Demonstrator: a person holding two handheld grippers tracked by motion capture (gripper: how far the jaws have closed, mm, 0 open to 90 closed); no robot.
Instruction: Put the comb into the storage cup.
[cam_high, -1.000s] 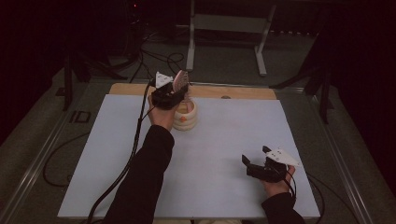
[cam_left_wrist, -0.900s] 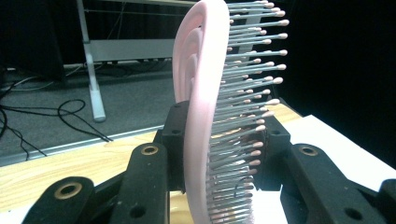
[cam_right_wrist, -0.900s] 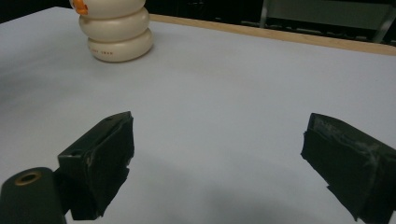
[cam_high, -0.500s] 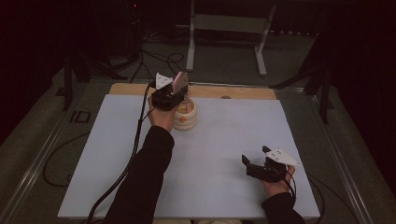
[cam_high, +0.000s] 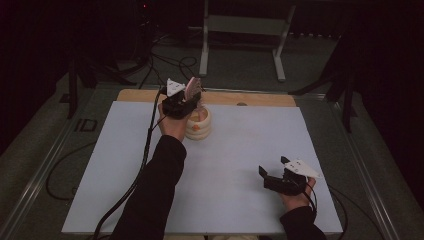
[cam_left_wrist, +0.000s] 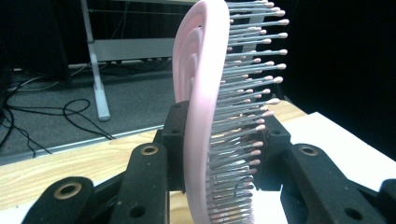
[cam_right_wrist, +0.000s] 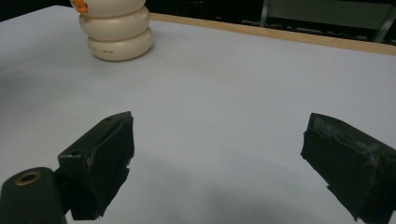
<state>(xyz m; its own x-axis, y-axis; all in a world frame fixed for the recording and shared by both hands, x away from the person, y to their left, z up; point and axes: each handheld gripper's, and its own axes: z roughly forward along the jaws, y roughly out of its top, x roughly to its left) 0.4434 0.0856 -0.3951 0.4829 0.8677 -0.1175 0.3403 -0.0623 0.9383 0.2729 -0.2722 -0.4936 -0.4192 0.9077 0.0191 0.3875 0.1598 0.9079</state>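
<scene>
High view, left to right: the left gripper (cam_high: 187, 100) is seen clenched on a pink hairbrush (cam_high: 192, 89), raised over a cream ribbed holder (cam_high: 199, 125) near the far edge of the table (cam_high: 125, 165). Nothing is seen to have changed against the two earlier high frames; brush, holder and both hands sit as they did, so the work is judged paused with the brush lifted and not yet put down or into the holder.

Left gripper view: the hairbrush (cam_left_wrist: 205, 116) is pinched upright between the black jaws, bristles (cam_left_wrist: 252, 88) pointing to the right of that view, handle end hidden below the frame. Wooden table edge (cam_left_wrist: 56, 163) is seen behind.

Right gripper (cam_high: 272, 172) is rested low on the near right of the table, well apart from the holder, jaws spread wide and nothing between them. Right gripper view: the holder (cam_right_wrist: 116, 32) stands upright at top left, with an orange detail at its top. Whether the brush tip touches the holder cannot be told.
</scene>
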